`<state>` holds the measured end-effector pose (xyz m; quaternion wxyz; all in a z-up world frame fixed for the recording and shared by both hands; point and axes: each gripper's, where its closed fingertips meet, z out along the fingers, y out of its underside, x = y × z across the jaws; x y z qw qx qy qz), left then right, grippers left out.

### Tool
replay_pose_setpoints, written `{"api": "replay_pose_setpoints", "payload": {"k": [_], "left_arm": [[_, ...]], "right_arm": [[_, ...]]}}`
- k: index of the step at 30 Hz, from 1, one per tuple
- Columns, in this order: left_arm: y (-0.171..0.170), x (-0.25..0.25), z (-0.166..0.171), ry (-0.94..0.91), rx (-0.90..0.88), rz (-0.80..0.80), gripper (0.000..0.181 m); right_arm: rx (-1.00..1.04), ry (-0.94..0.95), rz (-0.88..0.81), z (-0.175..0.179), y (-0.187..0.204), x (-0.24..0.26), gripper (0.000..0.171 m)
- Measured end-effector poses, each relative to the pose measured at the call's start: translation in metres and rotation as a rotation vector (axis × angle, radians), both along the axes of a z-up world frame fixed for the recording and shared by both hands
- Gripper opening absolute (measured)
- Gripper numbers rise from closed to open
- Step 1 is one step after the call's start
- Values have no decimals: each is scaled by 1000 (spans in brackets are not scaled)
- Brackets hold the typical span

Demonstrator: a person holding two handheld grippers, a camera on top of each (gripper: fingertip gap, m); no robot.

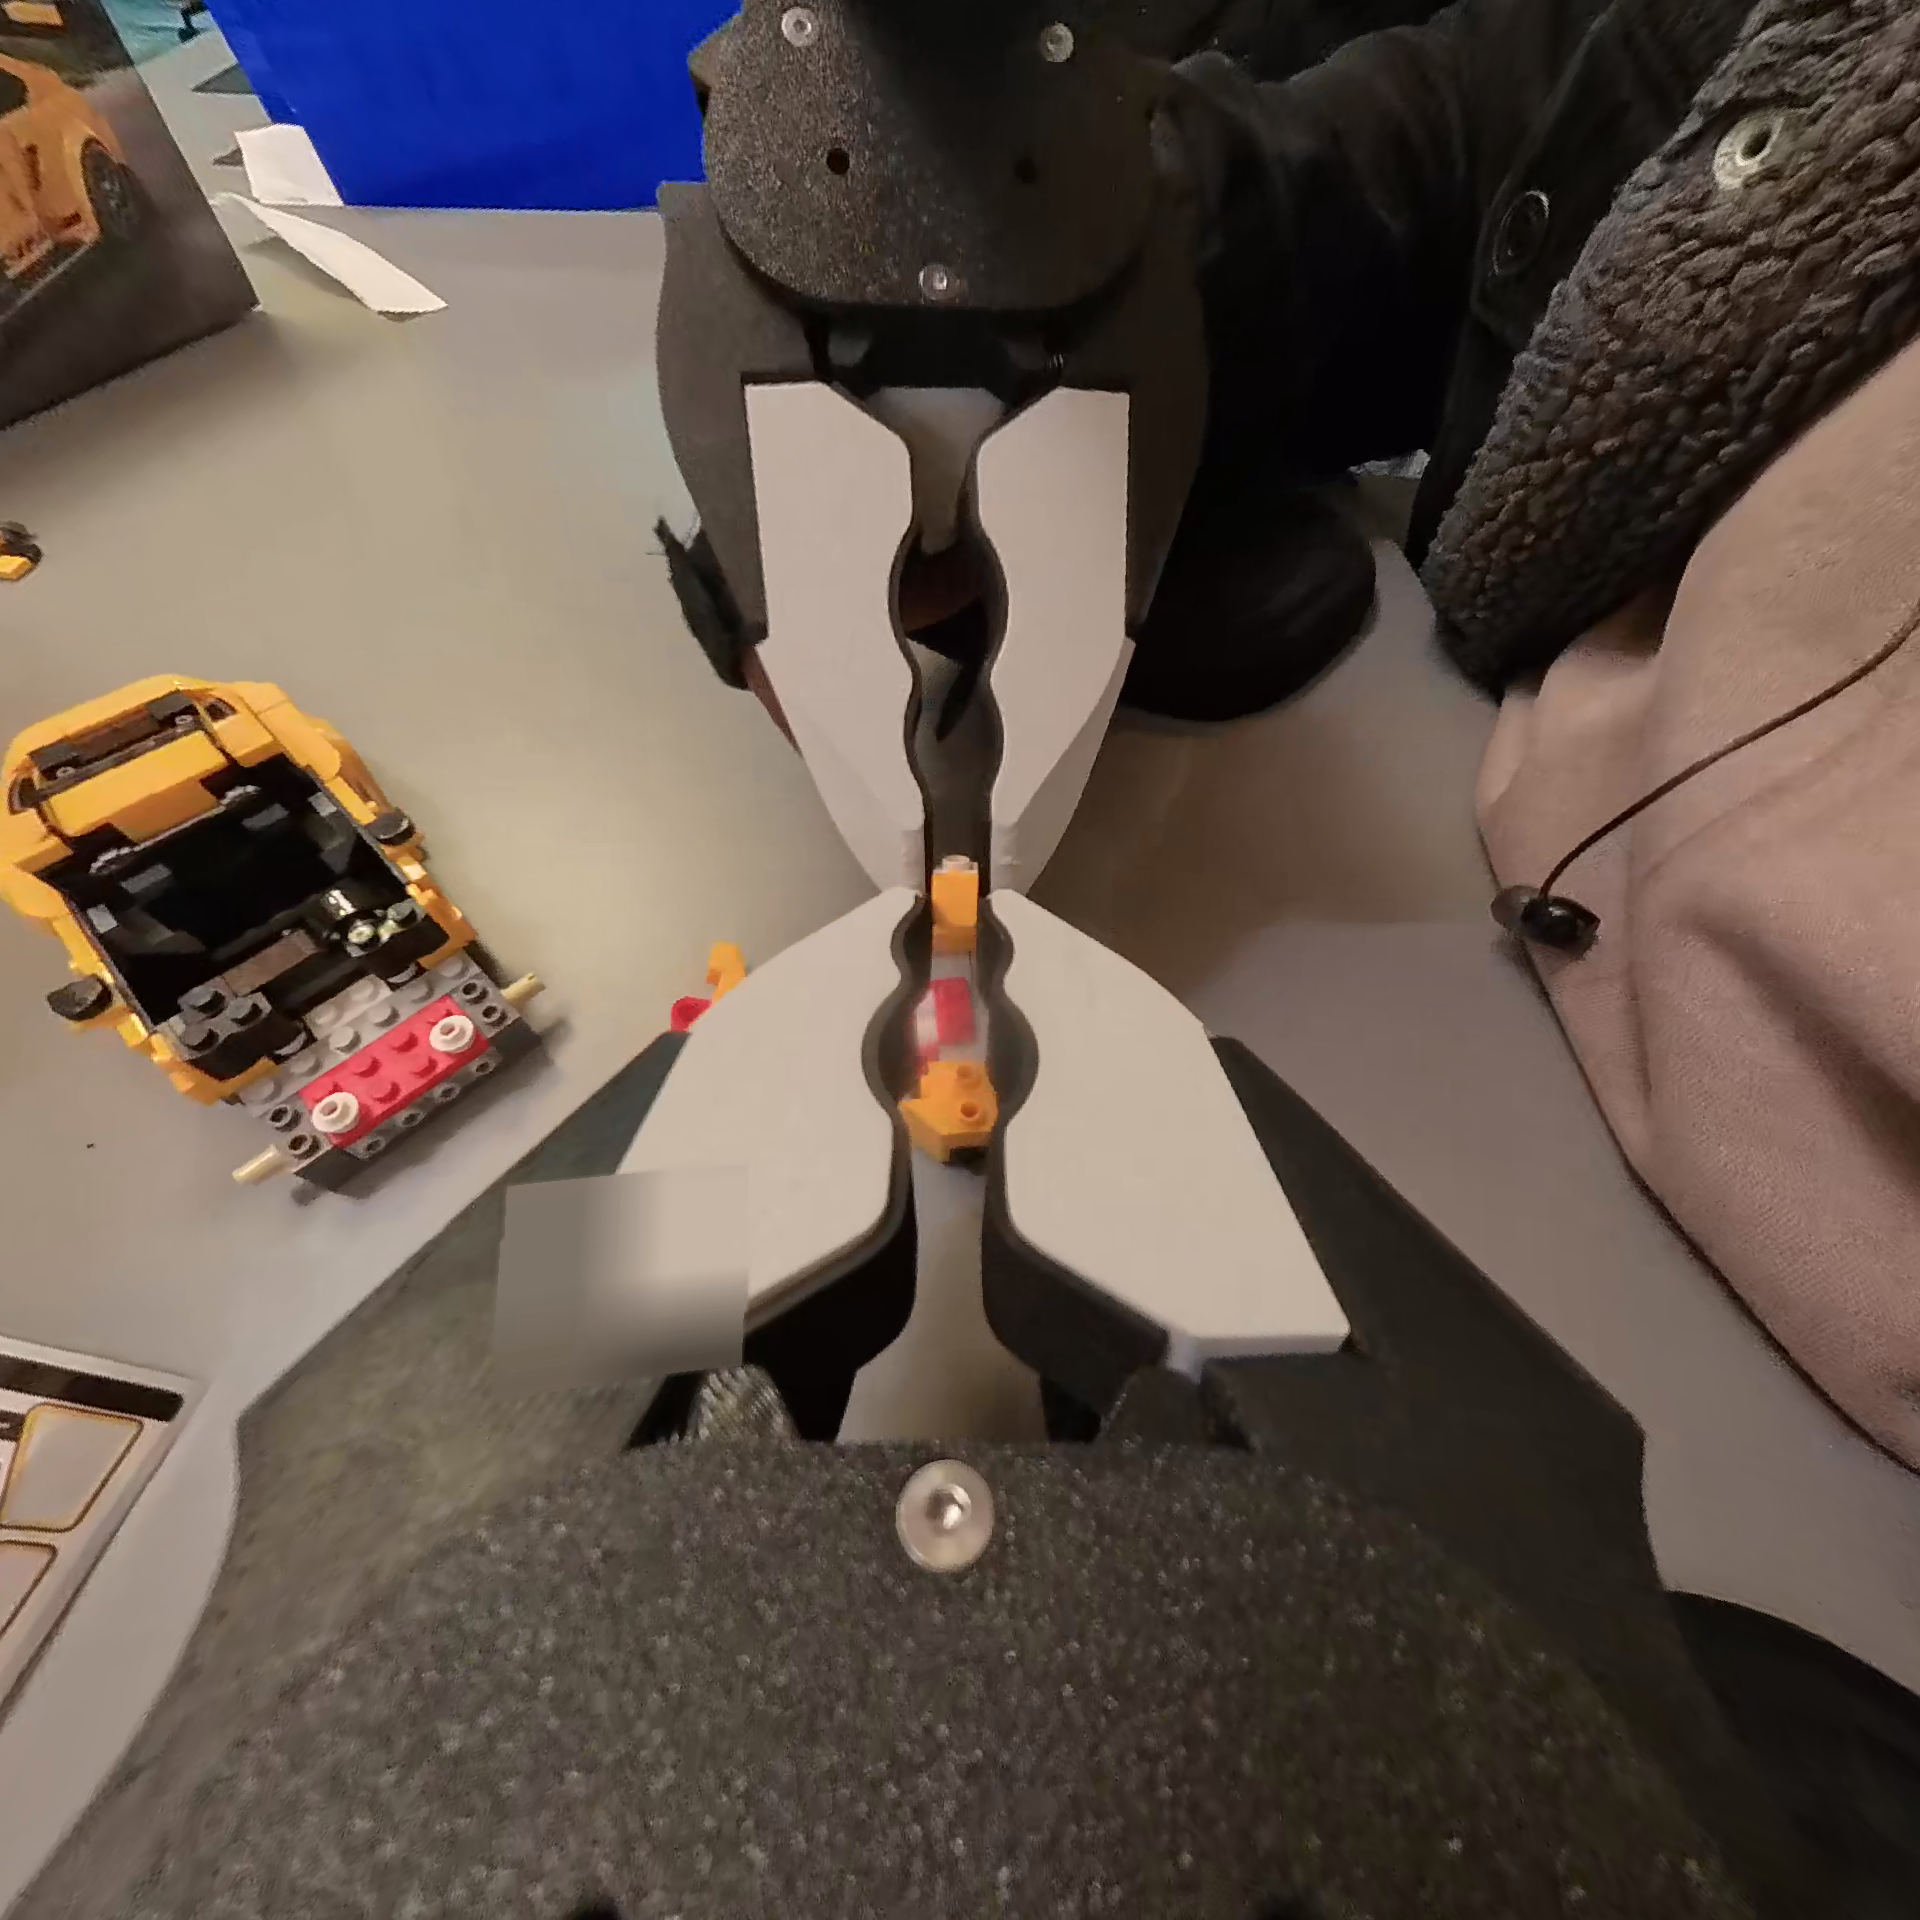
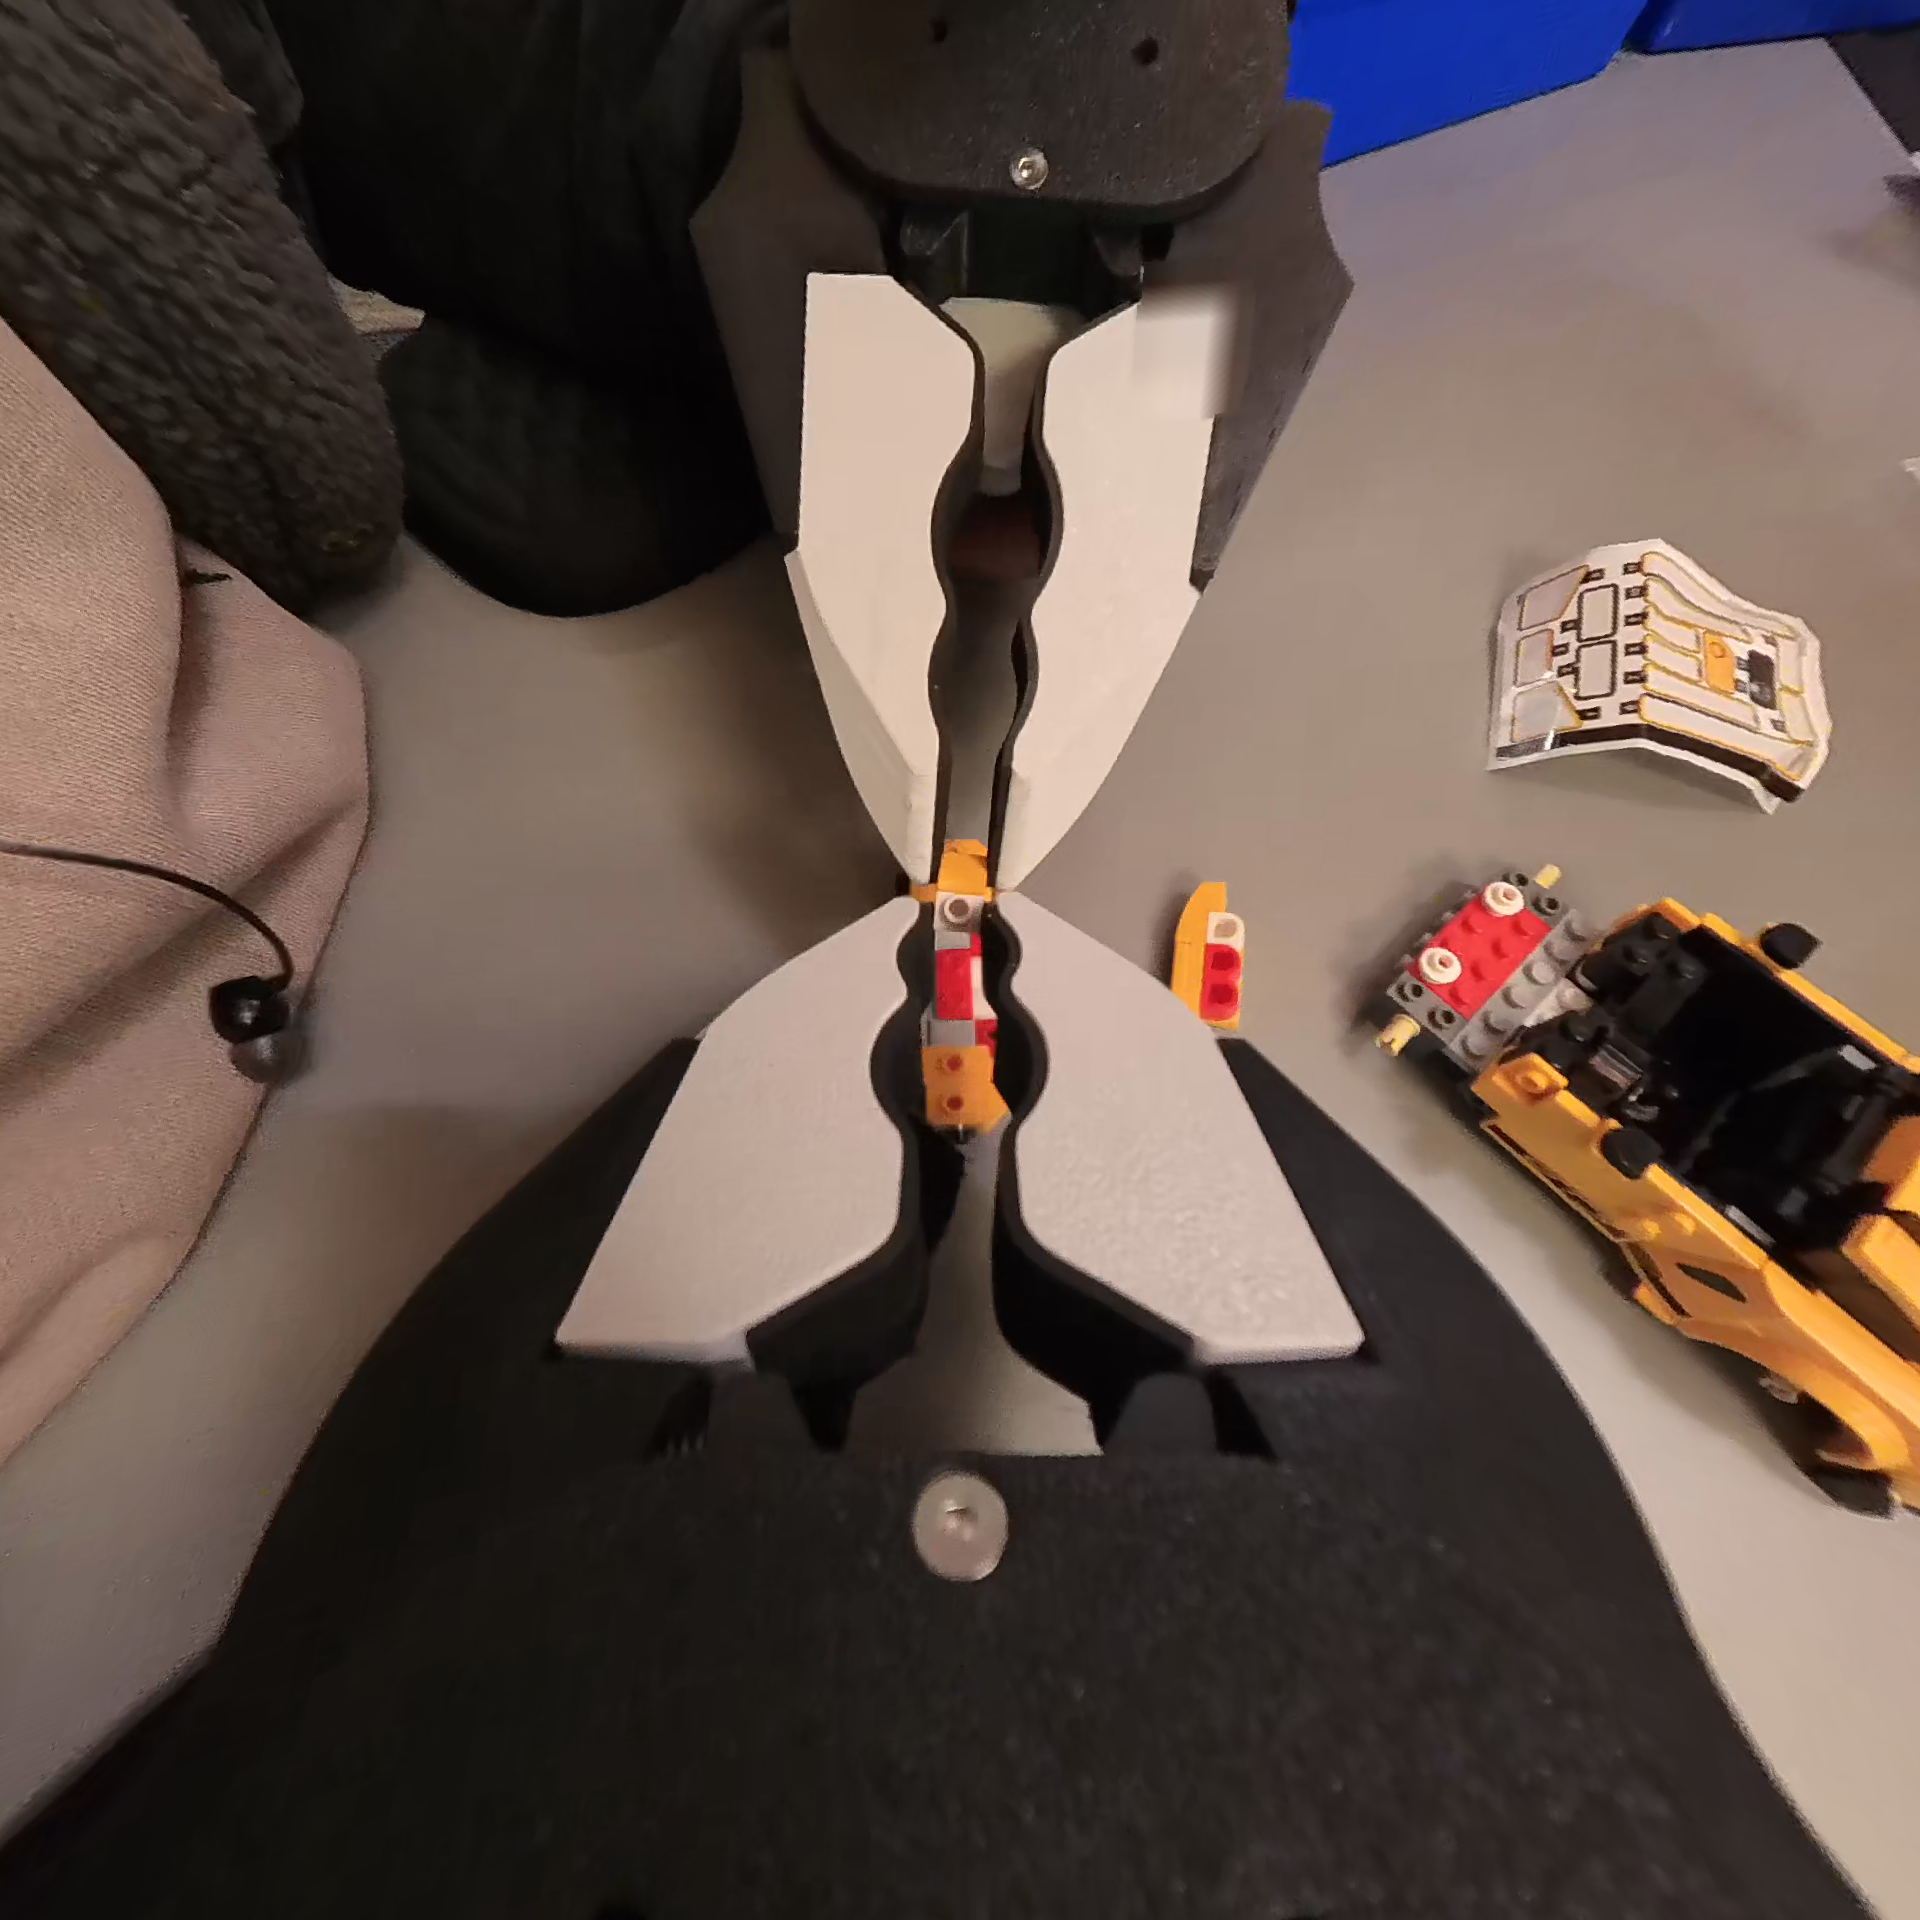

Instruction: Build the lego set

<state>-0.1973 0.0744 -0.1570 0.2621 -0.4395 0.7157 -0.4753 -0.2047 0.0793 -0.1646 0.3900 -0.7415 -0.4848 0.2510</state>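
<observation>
We pinch the small orange-and-red sub-assembly (image 2: pixel 958 1023) between both grippers, left (image 1: pixel 951 914) and right (image 2: pixel 951 902) meeting tip to tip above the table (image 1: pixel 520 623), probably to press pieces together, while the car (image 1: pixel 239 894) waits aside.

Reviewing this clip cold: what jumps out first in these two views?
Two grippers meet tip to tip at centre, the left gripper and the right gripper, both pinching one small orange, red and grey brick assembly above the grey table. Off to the side lies the half-built yellow car, its red plate end towards the grippers. A loose orange-and-red piece sits between them.
</observation>
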Motion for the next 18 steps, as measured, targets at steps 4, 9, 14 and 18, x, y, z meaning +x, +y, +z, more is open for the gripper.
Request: {"api": "replay_pose_setpoints", "payload": {"k": [4,9,14,18], "left_arm": [[10,2,-1,0,3,41,8],[37,5,-7,28,-1,161,8],[60,3,-12,55,9,254,8],[70,0,-22,105,30,297,8]], "right_arm": [[-35,17,-34,-2,10,15,12],[-141,-113,-118,-30,40,44,23],[-187,-185,-45,-42,45,37,11],[-20,-296,36,-44,44,32,8]]}}
